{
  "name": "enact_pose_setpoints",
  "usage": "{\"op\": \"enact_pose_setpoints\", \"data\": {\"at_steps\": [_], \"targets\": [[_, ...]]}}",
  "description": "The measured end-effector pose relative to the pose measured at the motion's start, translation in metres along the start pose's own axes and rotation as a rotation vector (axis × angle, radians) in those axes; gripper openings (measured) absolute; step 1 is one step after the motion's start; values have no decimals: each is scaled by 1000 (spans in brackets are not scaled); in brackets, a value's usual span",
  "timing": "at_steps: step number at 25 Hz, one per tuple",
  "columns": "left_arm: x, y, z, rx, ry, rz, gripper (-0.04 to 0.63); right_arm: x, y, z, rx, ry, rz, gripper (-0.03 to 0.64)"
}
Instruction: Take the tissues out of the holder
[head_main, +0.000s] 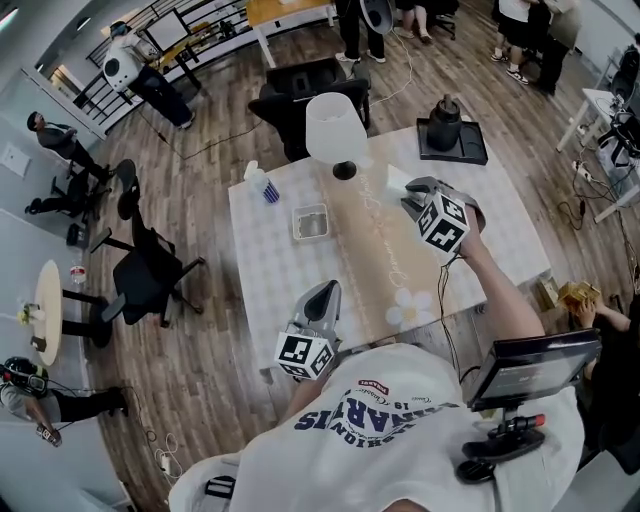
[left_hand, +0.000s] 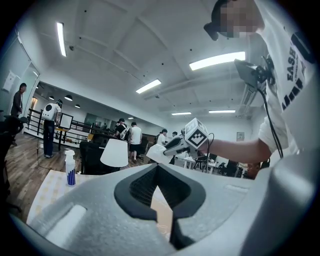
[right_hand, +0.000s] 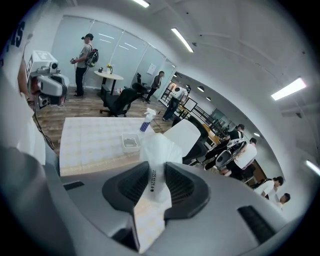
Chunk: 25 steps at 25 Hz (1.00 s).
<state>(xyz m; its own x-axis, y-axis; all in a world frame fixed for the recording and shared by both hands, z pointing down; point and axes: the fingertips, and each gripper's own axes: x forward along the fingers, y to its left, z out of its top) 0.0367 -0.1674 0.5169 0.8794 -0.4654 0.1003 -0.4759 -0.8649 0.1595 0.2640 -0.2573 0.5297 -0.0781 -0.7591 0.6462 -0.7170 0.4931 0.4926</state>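
My right gripper hangs over the right half of the table, shut on a white tissue packet. In the right gripper view the packet, with small dark print on it, stands up between the jaws. The clear tissue holder sits near the middle of the table, left of that gripper and apart from it; it also shows in the right gripper view. My left gripper is low at the table's front edge, shut with nothing in it. From there I see the right gripper and the packet.
A white lamp stands at the table's back edge, a spray bottle at the back left, and a black tray with a dark object at the back right. A beige runner crosses the checkered cloth. Office chairs and people surround the table.
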Motion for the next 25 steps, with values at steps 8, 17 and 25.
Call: {"op": "enact_pose_setpoints", "data": {"at_steps": [8,17,25], "targets": [[-10,4,-2,-6,12,40,2,75,50,-63,-72,144,61,112],[-27,20,-8,0,19,96,2,169,125,-137,-93,261,181,112],[-49,26,-6,-1,26,152,2,201,160,-179,-109,370,244,112]]}}
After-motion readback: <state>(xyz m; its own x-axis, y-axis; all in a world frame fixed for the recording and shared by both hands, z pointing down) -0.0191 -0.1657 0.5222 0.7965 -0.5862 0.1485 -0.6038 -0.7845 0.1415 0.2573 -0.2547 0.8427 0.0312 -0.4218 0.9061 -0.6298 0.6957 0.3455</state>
